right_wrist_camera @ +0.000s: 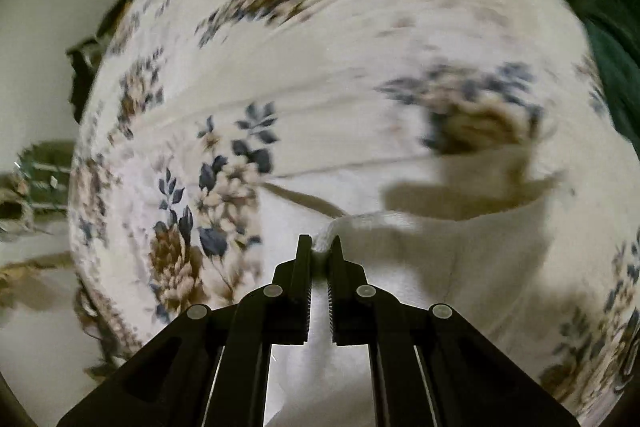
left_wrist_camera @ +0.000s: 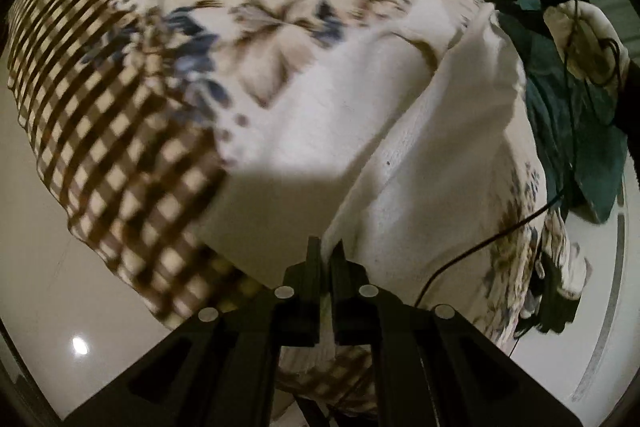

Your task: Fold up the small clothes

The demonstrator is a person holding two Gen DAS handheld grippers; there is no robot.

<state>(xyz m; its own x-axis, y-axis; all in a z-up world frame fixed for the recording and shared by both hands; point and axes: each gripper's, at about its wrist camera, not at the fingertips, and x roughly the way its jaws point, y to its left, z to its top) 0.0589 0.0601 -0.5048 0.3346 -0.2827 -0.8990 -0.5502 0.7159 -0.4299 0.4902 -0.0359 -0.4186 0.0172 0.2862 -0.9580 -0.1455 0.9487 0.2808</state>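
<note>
L gripper [left_wrist_camera: 325,247] clamps an edge of the white garment [left_wrist_camera: 420,163], cloth pinched between the tips at 6 o'clock of the L view. R gripper [right_wrist_camera: 320,245] is also clenched on the garment's knit hem, cloth bunched between its tips at 6 o'clock of the R view. The garment hangs/stretches between the two grips over a floral bedsheet [right_wrist_camera: 224,163], w/ a brown checked band [left_wrist_camera: 120,131] at 9 o'clock in the L view.

Step looks like carrying the held edge across to make a fold. To do it well: keep both grips level and the edge taut, bring it over evenly, lay it down so edges meet, release only once the cloth is flat. Slack on one side likely gives a skewed crease.

Hard to see: both views motion-blurred. Garment type unclear, no sleeves or neckline visible. Its far edge is hidden, can't tell how much is folded. A teal cloth [left_wrist_camera: 580,131] at 3 o'clock is cut off. The gloved hand [left_wrist_camera: 584,39] at 2 o'clock holds a dark device, partly out of frame. A black cable [left_wrist_camera: 480,247] crosses at 4 o'clock.
</note>
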